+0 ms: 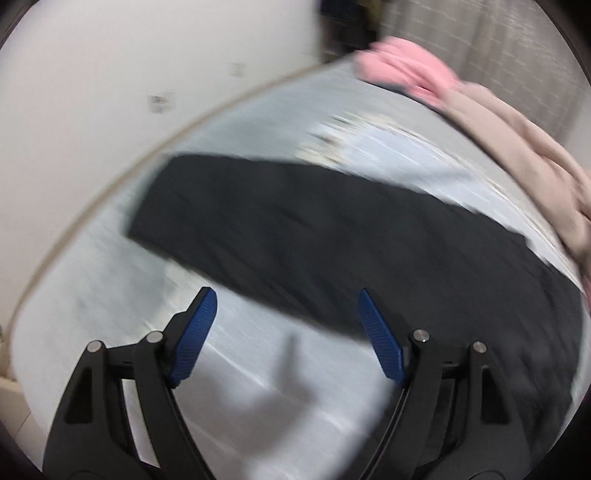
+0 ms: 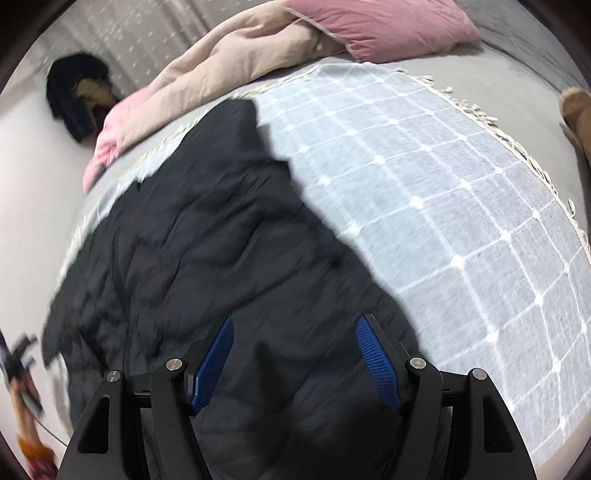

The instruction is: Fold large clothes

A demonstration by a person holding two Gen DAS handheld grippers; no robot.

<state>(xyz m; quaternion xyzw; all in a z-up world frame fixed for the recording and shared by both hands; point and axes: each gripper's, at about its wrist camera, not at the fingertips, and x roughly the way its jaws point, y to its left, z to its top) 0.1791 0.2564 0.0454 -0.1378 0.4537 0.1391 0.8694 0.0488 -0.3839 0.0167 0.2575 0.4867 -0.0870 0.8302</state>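
Note:
A large black padded garment (image 2: 221,258) lies spread on a light blue checked blanket (image 2: 443,192) on a bed. In the left wrist view its long dark part (image 1: 314,236) stretches across the blanket, blurred by motion. My left gripper (image 1: 286,299) is open and empty, hovering above the near edge of the black cloth. My right gripper (image 2: 293,325) is open and empty, just above the garment's near part.
A beige quilt (image 2: 229,62) and a pink pillow (image 2: 388,26) lie at the far side of the bed; both also show in the left wrist view (image 1: 517,155). A dark bundle (image 2: 77,96) sits by the curtain. A white wall (image 1: 110,74) borders the bed.

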